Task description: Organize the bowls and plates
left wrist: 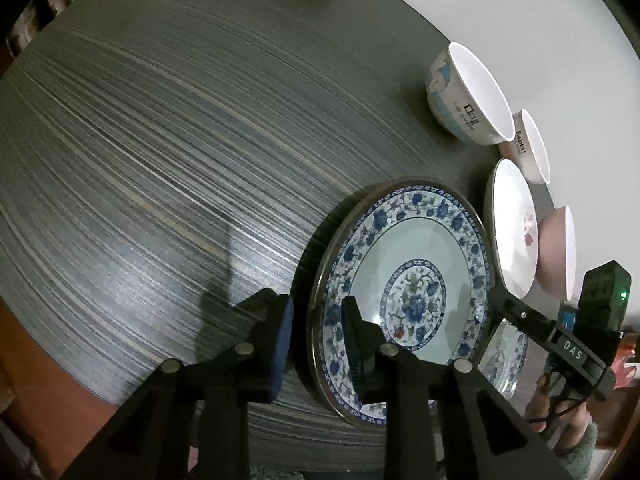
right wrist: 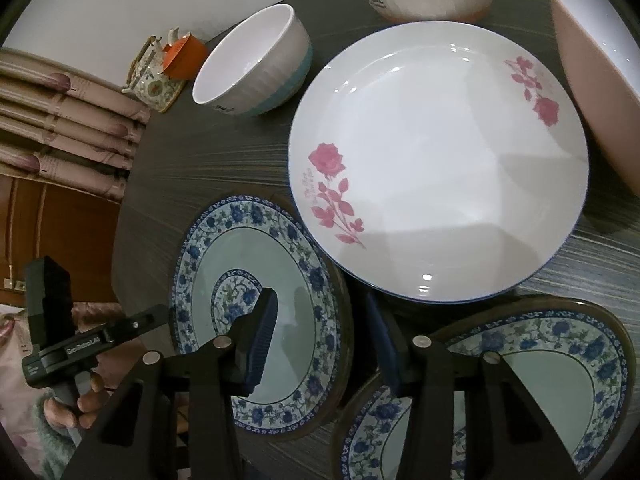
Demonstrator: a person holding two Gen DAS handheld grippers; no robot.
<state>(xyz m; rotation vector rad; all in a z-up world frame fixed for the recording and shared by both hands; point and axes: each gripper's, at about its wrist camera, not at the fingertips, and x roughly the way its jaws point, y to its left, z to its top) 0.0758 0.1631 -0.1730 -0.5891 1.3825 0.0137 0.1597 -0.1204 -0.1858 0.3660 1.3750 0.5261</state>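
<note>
The main risk is a lopsided lift. Both pairs of jaws straddle opposite edges of the same blue-and-white plate, and if one bites before the other the glazed rim could slip out and drop onto the worktop. The rose plate, just beyond the right jaws, seems to overlap that rim and could be tipped.

The left gripper is narrowed but released: the rim runs between its pads, with a gap showing on the outer side. The right gripper stands wider, unclenched, with one finger over the plate's well and the other outside the rim, near a second blue-and-white plate.
</note>
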